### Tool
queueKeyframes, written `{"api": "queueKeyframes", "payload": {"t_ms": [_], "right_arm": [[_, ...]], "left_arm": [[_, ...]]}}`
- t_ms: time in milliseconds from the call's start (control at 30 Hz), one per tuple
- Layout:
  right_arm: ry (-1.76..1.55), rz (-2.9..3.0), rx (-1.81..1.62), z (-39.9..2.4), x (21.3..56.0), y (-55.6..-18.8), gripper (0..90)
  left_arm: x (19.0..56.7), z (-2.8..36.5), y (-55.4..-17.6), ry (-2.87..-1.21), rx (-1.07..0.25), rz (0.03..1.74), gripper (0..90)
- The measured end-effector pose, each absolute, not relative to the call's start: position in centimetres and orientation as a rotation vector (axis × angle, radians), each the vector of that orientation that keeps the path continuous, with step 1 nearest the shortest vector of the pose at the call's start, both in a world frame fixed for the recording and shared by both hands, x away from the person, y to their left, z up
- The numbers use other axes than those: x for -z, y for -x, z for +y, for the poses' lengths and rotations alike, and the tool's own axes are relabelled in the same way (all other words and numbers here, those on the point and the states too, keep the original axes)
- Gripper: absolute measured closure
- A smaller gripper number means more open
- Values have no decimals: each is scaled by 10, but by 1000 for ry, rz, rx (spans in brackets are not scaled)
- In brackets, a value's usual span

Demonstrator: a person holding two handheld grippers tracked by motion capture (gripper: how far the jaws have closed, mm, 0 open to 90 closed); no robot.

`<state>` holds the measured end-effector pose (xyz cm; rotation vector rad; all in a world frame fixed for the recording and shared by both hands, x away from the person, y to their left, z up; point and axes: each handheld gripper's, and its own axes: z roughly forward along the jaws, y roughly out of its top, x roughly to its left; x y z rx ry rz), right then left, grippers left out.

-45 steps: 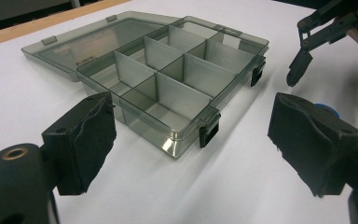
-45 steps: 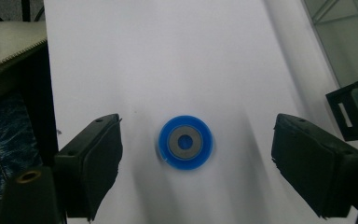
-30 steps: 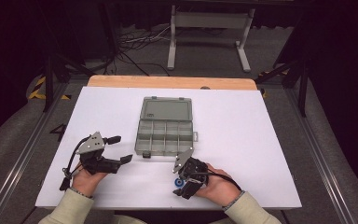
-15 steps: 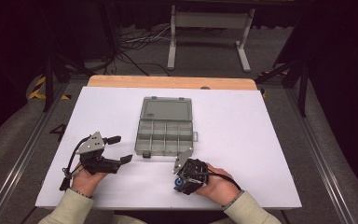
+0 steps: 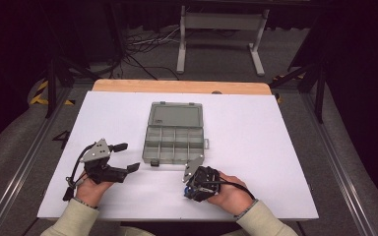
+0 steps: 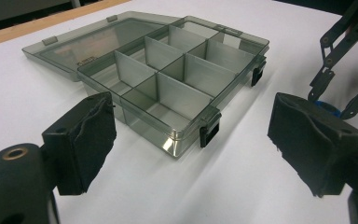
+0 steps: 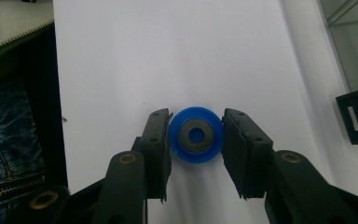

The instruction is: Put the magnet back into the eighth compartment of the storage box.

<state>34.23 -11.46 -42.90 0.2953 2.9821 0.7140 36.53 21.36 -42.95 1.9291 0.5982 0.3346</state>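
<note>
— Right gripper (image 7: 196, 140)?
— Down near the front edge of the table (image 5: 275, 147), right of the middle. Jaws just closing, now clamped on the blue wheel (image 7: 196, 135), one pad against each side. Flat on the white top, dark hub with a blue centre facing up.
— Left gripper (image 6: 191, 144)?
— Near the front-left corner, jaws spread wide, nothing between the pads. Pointed toward the compartment box (image 6: 168, 88).
— And the box?
— Grey, see-through, around the middle of the table, lid laid back flat toward the far edge. Dividers upright, compartments bare. Black latches on the near wall. Blue wheel just off its front-right corner, apart from it.
</note>
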Motion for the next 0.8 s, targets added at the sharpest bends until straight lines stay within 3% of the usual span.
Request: {"api": "queueKeyframes", "payload": {"t_ms": [800], "right_arm": [[-302, 2913, -763, -117, 392, -359, 625]], "left_arm": [[430, 215, -365, -1927, -332, 603, 155]]}}
